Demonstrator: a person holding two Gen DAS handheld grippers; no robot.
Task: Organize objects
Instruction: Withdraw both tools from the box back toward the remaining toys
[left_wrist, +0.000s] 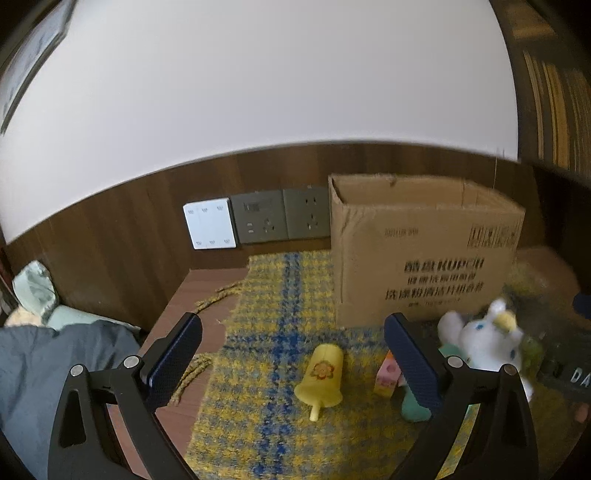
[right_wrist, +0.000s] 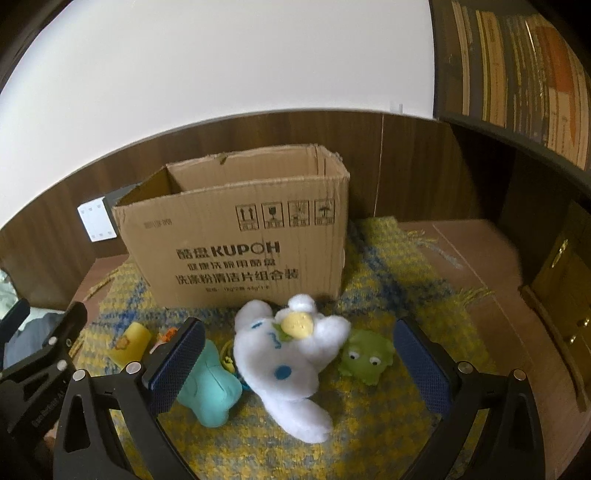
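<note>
An open cardboard box (right_wrist: 240, 236) (left_wrist: 424, 258) stands at the back of a yellow and blue mat (left_wrist: 266, 295). In front of it lie a white plush toy (right_wrist: 288, 362) (left_wrist: 484, 339), a teal plush (right_wrist: 210, 387) (left_wrist: 413, 404), a green frog toy (right_wrist: 364, 360), a yellow popsicle toy (left_wrist: 323, 374) (right_wrist: 131, 343) and a small pink and yellow block (left_wrist: 388, 374). My right gripper (right_wrist: 299, 363) is open and hovers over the white plush. My left gripper (left_wrist: 293, 360) is open above the popsicle toy. Neither holds anything.
Wall sockets and a white switch plate (left_wrist: 210, 223) sit on the wood panel behind the mat. A bookshelf (right_wrist: 517, 66) rises at the right, with a wooden cabinet (right_wrist: 565, 280) below it. Grey fabric (left_wrist: 55, 354) lies off the table's left edge.
</note>
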